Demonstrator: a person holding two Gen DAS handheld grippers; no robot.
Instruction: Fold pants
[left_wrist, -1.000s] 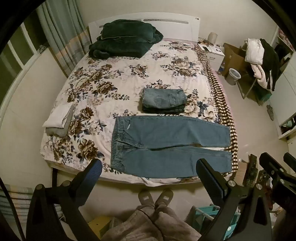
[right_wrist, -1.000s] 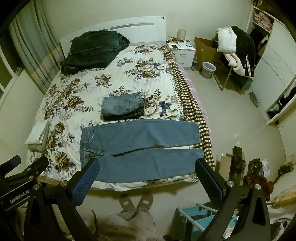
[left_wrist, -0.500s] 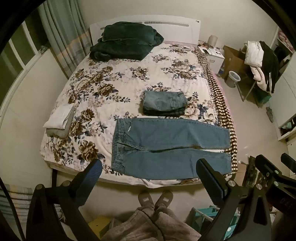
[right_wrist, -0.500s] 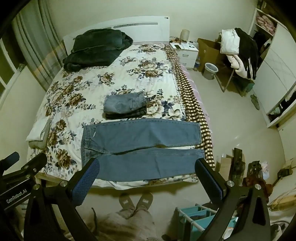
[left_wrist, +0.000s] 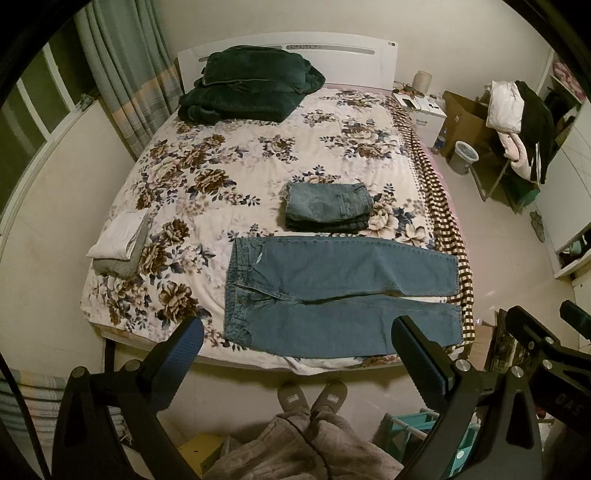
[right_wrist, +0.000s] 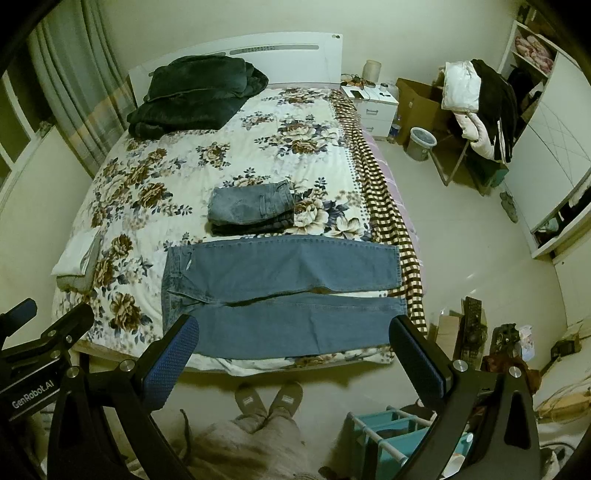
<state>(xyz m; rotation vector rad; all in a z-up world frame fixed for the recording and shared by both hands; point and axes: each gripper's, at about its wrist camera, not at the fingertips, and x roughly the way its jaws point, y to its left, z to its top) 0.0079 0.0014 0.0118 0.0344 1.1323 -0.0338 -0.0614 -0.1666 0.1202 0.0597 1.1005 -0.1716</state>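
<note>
- We are holding the left gripper above the foot of the bed, its two black fingers with blue ribbed pads spread wide and gripping nothing.
- We are holding the right gripper beside it at much the same height, its fingers equally wide apart and empty.
- The light blue denim pants are lying flat across the near end of the floral-print bedspread, waistband toward the left and both legs running to the right, close to the near edge of the bed.
- The far leg is lying slightly over the near one at the crotch, and the hems are reaching the brown-and-cream checked blanket along the right side of the bed.
- A stack of folded blue jeans is sitting just beyond the spread pants, apart from them.
- A folded white-and-grey cloth pile is resting near the left edge of the bed, well apart from the pants.
- A dark green plush blanket is heaped by the white headboard.
- Our grey slippers are showing on the floor below the bed's foot, between the grippers' fingers.
</note>
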